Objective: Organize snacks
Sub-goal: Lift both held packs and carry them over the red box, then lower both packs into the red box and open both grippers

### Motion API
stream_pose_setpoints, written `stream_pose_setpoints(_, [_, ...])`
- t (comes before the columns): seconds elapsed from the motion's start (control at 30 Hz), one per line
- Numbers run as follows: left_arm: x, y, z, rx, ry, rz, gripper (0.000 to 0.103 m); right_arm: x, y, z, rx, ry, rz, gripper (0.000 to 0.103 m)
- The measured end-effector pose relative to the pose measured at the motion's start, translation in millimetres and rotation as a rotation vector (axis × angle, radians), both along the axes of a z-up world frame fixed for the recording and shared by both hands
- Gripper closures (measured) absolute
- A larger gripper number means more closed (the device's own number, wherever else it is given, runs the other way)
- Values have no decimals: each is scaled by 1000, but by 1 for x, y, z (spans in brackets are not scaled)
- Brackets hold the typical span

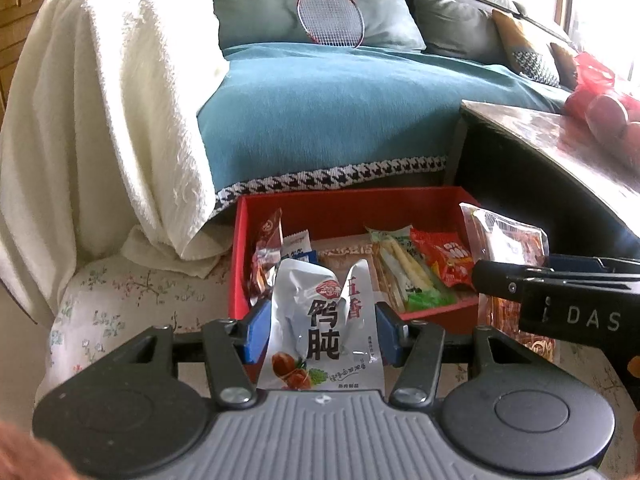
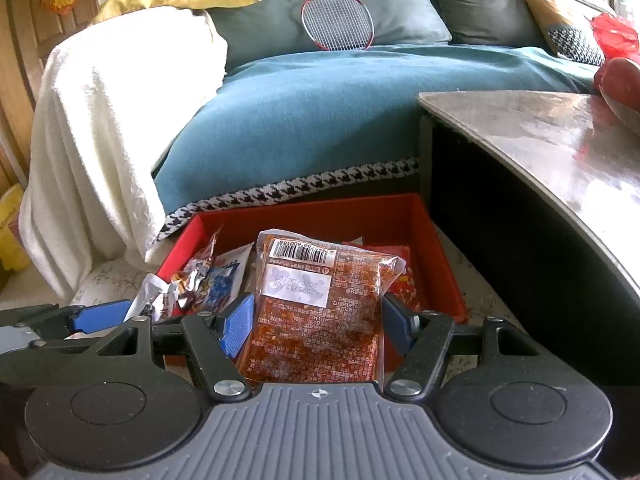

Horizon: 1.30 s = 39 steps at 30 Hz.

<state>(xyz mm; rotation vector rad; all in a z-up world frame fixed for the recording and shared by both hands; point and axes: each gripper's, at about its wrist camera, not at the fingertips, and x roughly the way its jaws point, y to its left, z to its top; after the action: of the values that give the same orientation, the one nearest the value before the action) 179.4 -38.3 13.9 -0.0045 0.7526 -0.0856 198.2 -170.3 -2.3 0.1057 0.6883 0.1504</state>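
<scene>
My left gripper (image 1: pixel 320 330) is shut on a silver snack packet (image 1: pixel 324 320) with black Chinese print, held just in front of the red box (image 1: pixel 344 210). My right gripper (image 2: pixel 316 328) is shut on a clear packet of red spicy strips (image 2: pixel 320 312) with a barcode label, held over the near edge of the red box (image 2: pixel 312 210). That packet (image 1: pixel 504 240) and the right gripper's body show at the right of the left wrist view. The box holds several snacks: a green-and-white pack (image 1: pixel 408 268), a red pack (image 1: pixel 448 258), foil packs (image 2: pixel 192 280).
A blue-covered sofa (image 1: pixel 332 112) with a white towel (image 1: pixel 108 112) and a badminton racket (image 1: pixel 330 16) stands behind the box. A dark table (image 2: pixel 560 136) with red fruit (image 2: pixel 620 84) is at the right. The box rests on a floral surface (image 1: pixel 132 300).
</scene>
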Motion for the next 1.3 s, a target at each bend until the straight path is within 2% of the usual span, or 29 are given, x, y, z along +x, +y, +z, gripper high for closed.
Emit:
stream_pose_setpoints(0.47, [37,-4,5,1,-39,13,55,33,-10,-2,-21,-7,-30,29])
stream_pose_setpoints(0.7, [57,-7,-2,14,-40,23,55,59,-16,-9,-26,-1,-45,29])
stream_pose_setpoints(1.3, [75,-8,-15,6,-24,46,55,93,-16,-28,-55,16,-42,29])
